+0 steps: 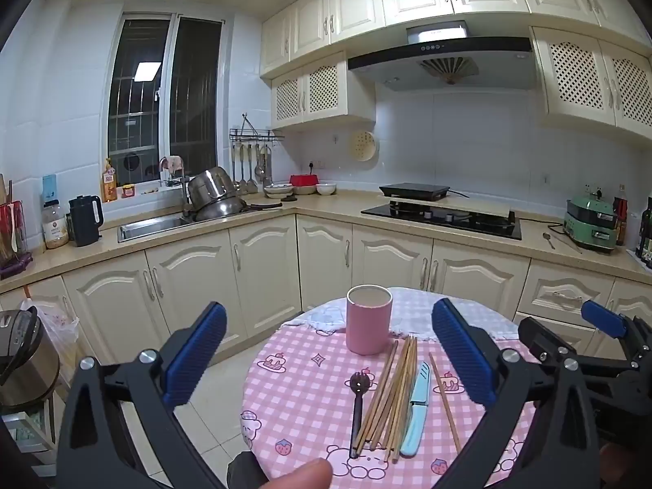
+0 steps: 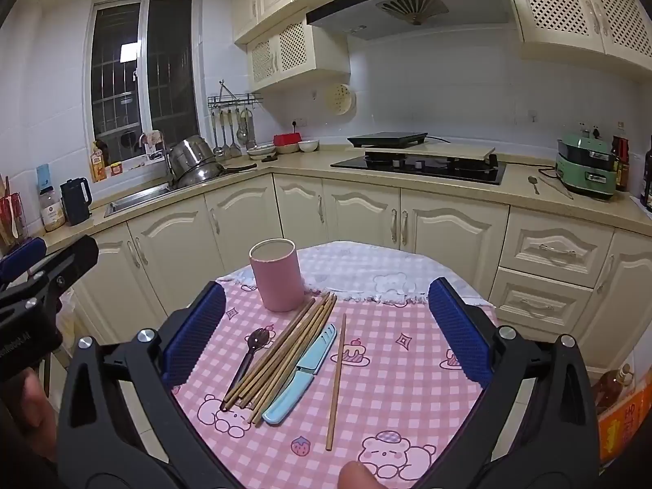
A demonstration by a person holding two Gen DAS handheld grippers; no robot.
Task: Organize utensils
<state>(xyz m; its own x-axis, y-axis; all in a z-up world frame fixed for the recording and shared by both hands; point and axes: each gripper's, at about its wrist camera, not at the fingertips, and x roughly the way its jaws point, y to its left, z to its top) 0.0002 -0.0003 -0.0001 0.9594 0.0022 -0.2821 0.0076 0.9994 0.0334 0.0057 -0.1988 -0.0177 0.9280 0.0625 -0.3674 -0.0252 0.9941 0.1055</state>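
Note:
A pink cup (image 1: 369,320) (image 2: 277,275) stands upright and looks empty at the far side of a small round table with a pink checked cloth (image 1: 309,399) (image 2: 399,383). In front of it lie a bundle of wooden chopsticks (image 1: 391,395) (image 2: 281,356), a dark plastic fork (image 1: 357,411) (image 2: 249,352), a light blue knife (image 1: 416,407) (image 2: 303,375) and one separate chopstick (image 1: 445,401) (image 2: 336,383). My left gripper (image 1: 330,354) is open above the table's near left side. My right gripper (image 2: 326,330) is open above the utensils. Both are empty.
Cream kitchen cabinets and a counter run behind the table, with a sink (image 1: 150,226), pots (image 1: 216,199), a black kettle (image 1: 84,220), a hob (image 1: 444,214) and a green cooker (image 1: 591,220). A rice cooker (image 1: 24,358) stands at the lower left.

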